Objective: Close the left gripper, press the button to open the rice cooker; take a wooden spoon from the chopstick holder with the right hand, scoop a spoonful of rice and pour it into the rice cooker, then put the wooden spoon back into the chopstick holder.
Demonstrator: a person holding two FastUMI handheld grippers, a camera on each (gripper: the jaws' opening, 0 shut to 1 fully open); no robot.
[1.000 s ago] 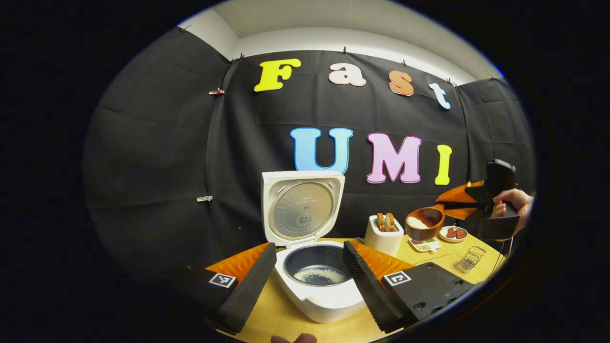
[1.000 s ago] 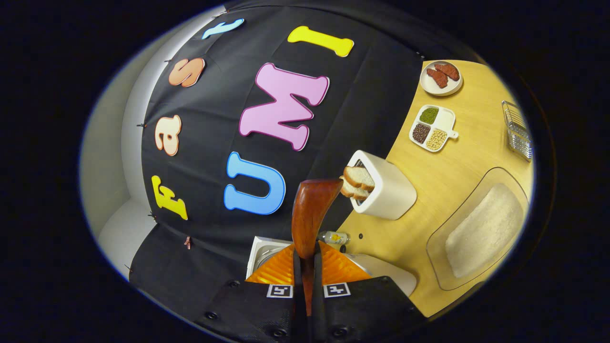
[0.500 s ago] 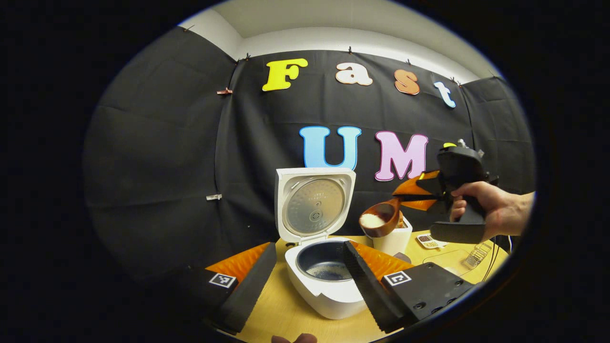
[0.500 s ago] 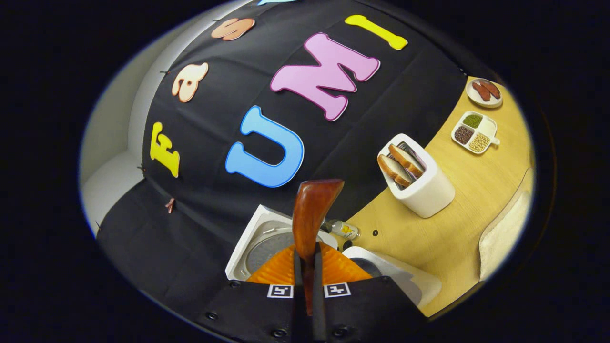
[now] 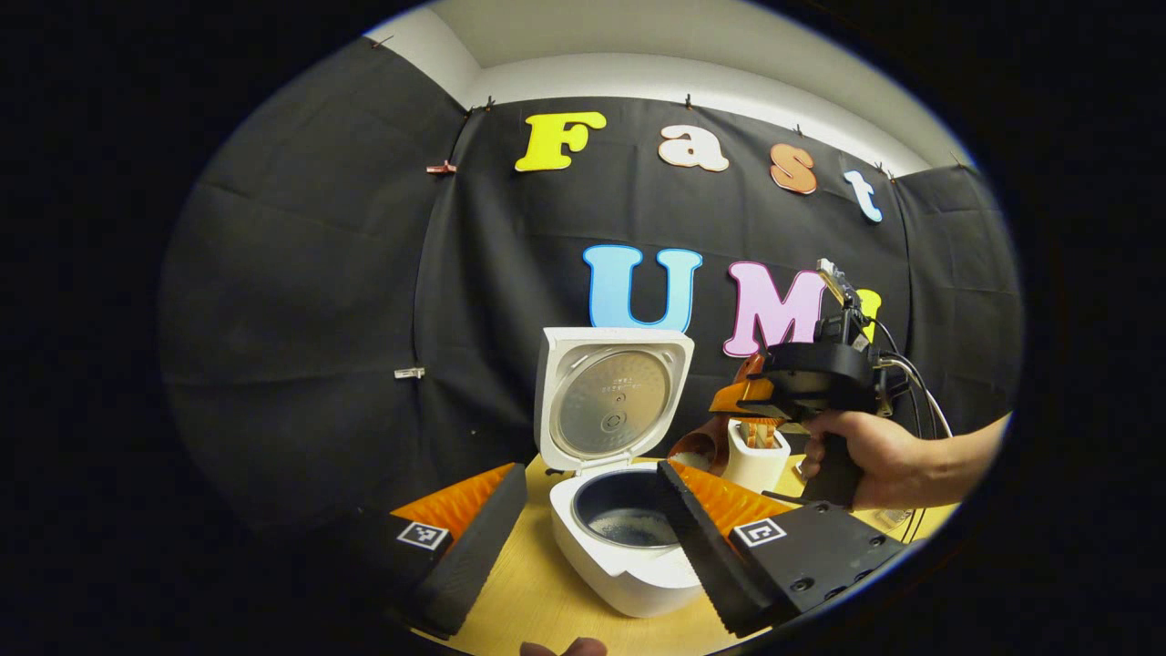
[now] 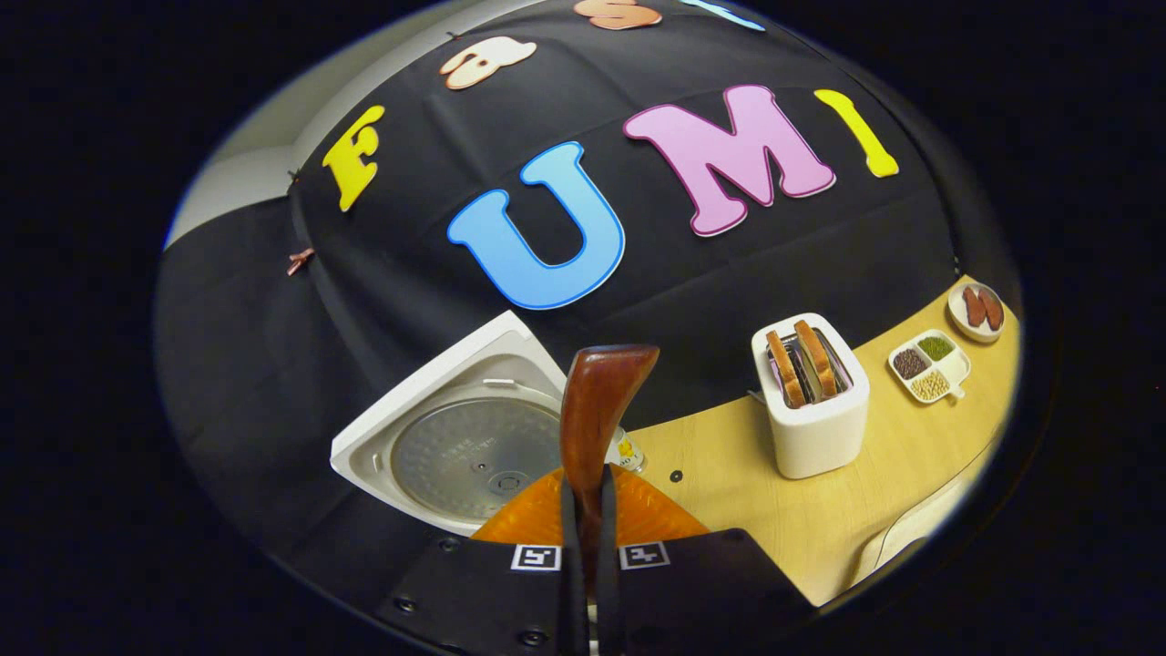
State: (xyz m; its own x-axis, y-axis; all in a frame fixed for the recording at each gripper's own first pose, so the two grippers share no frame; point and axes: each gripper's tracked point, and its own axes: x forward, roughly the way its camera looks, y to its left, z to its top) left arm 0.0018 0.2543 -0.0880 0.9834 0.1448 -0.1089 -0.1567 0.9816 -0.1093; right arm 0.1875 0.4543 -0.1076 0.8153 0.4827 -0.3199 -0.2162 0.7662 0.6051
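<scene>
At about five o'clock in the left gripper view, the rice cooker stands on the tabletop with its lid swung upright, so the button press is done. Its dark inner pot holds a thin layer of rice. The left claw hangs released just in front of it, its two fingers spread to either side of the cooker and touching nothing.

The step in hand is the pour. At three o'clock a hand holds the right claw, clenched on the handle of the wooden spoon, whose bowl sits at the pot's far right rim, partly hidden behind the left claw's finger. In the right gripper view the same spoon stands straight up between the right claw's fingers, with the lid at nine o'clock and the toaster at three o'clock. I cannot tell whether grains are falling yet.

Compared with half a second ago, the spoon has dropped from beside the lid to the pot's edge, its rice-filled face no longer showing, and the right claw has rolled over.

Next, I judge, the roll should finish over the pot's centre so nothing spills onto the tabletop, before the spoon goes back to the chopstick holder.
</scene>
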